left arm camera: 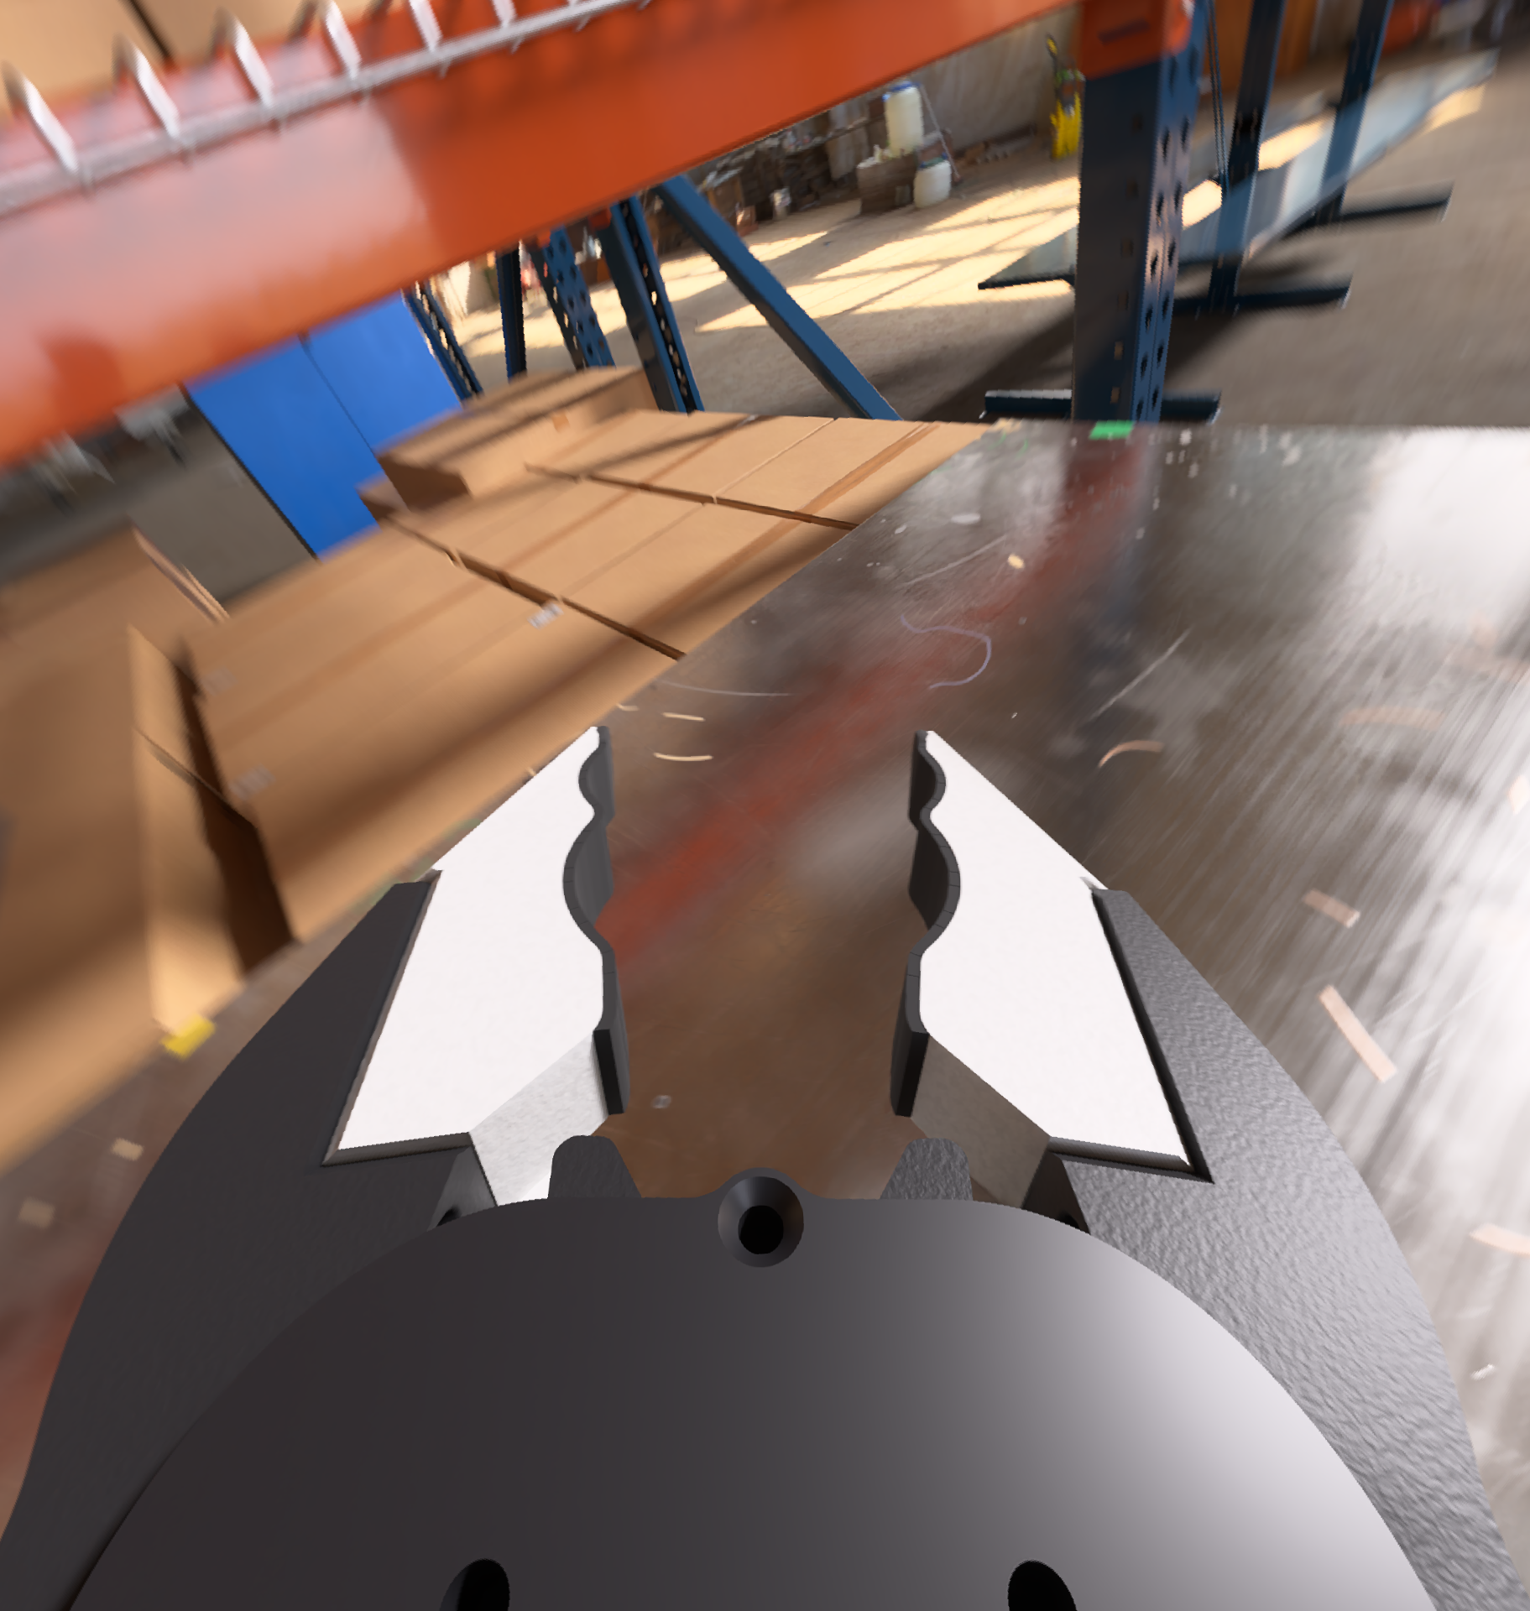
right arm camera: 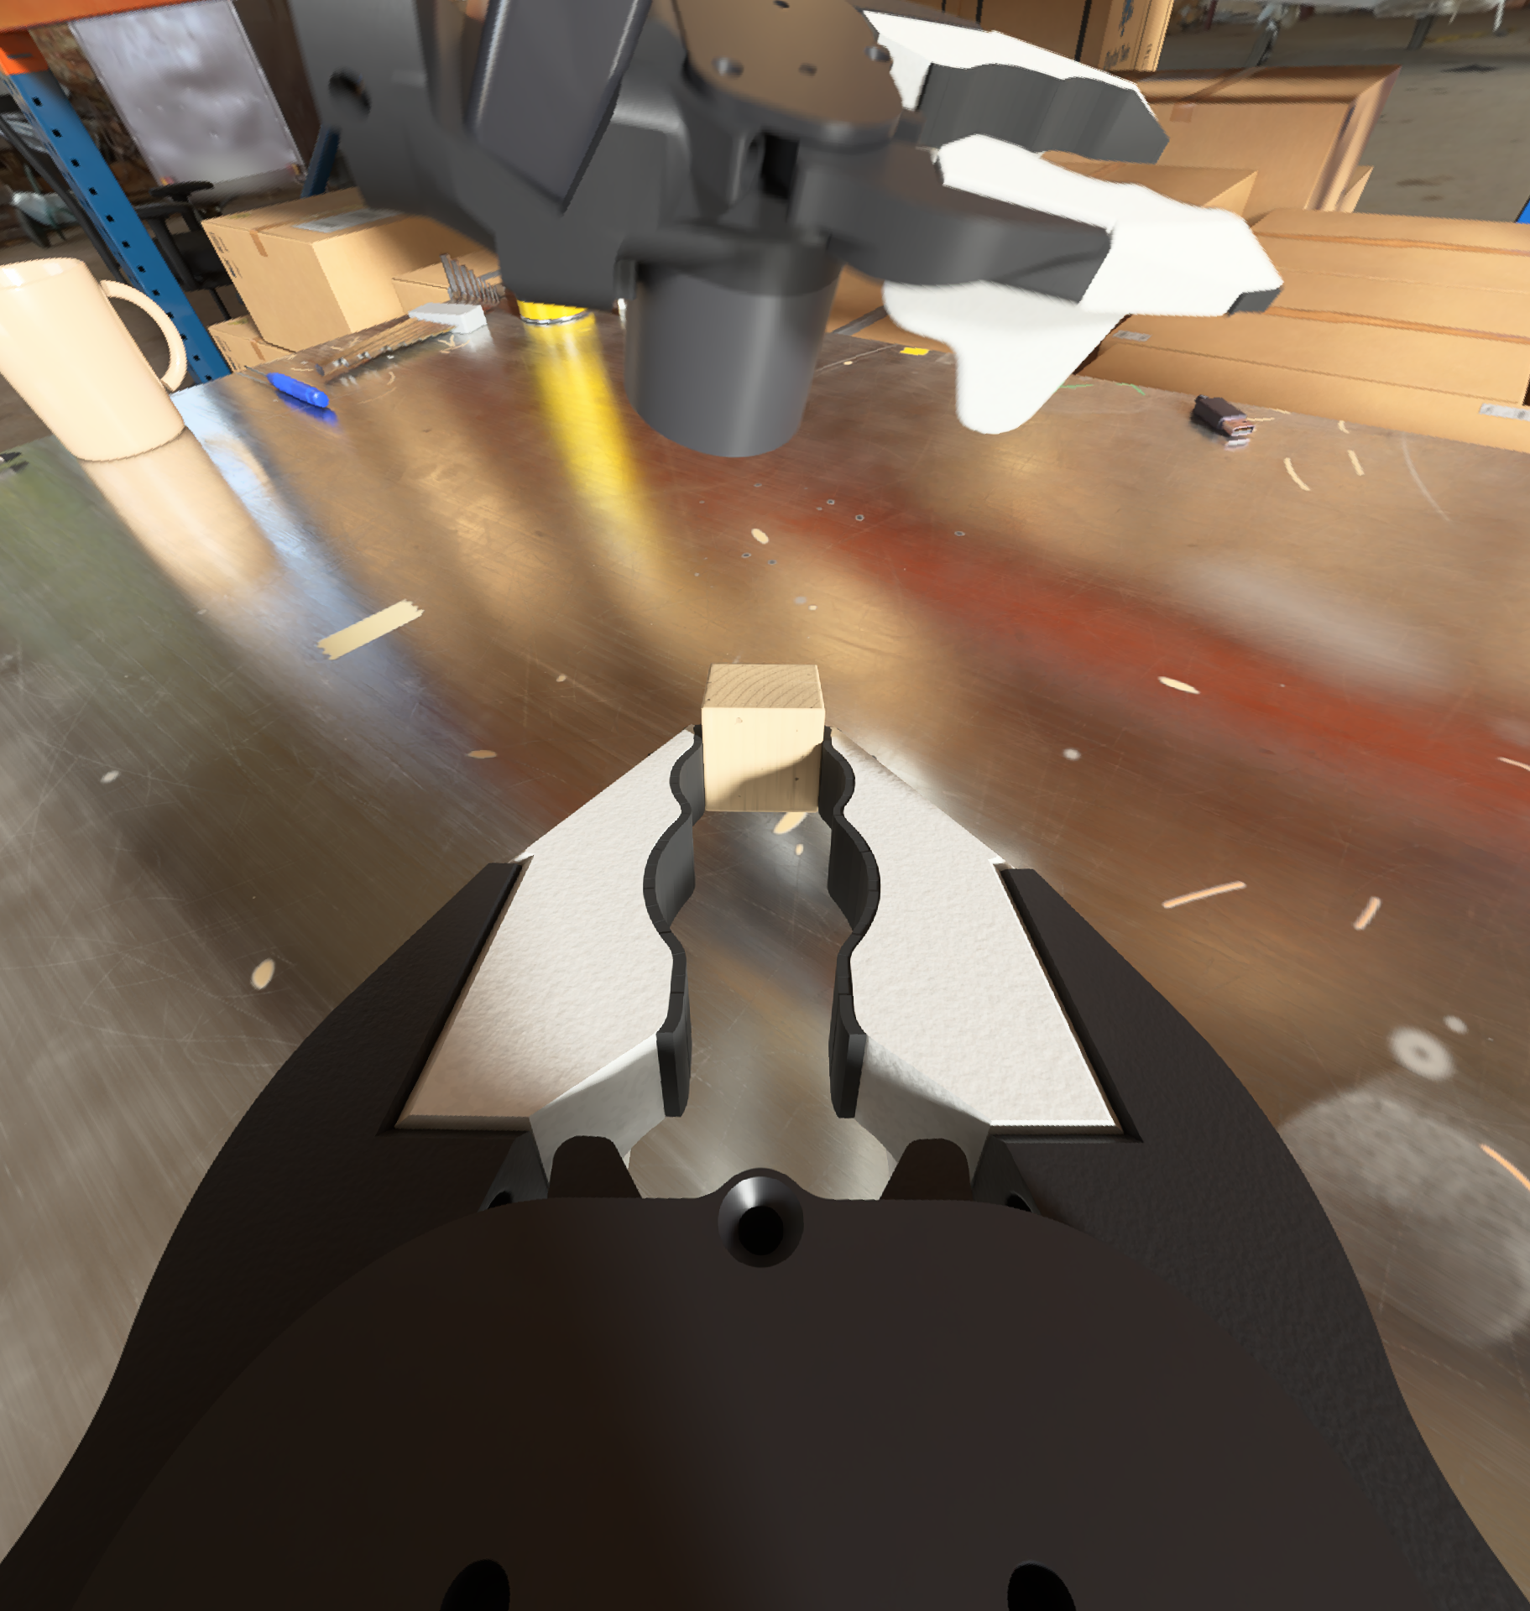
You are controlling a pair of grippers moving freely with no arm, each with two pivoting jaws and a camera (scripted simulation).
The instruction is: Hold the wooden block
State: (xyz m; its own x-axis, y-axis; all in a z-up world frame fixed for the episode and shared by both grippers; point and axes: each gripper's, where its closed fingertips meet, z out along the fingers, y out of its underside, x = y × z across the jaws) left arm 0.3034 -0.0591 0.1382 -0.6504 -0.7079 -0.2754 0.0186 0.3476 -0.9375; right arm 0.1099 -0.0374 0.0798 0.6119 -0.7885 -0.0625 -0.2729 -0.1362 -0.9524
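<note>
A small pale wooden block point(right arm camera: 762, 737) sits between the tips of my right gripper point(right arm camera: 762, 751), which is shut on it just above the shiny metal table point(right arm camera: 1092, 628). Both fingertips touch the block's sides. My left gripper point(left arm camera: 759, 741) is open and empty over the table's left part; no block shows in its view. The left gripper also shows in the right wrist view point(right arm camera: 1162, 209), floating high above the far side of the table, its fingers apart and pointing right.
A cream mug point(right arm camera: 72, 357) stands at the table's far left. A blue pen point(right arm camera: 299, 390), a yellow can point(right arm camera: 556, 312) and a small dark USB stick point(right arm camera: 1223, 418) lie near the far edge. Cardboard boxes point(right arm camera: 1398, 322) and blue-orange racking point(left arm camera: 482, 183) stand beyond.
</note>
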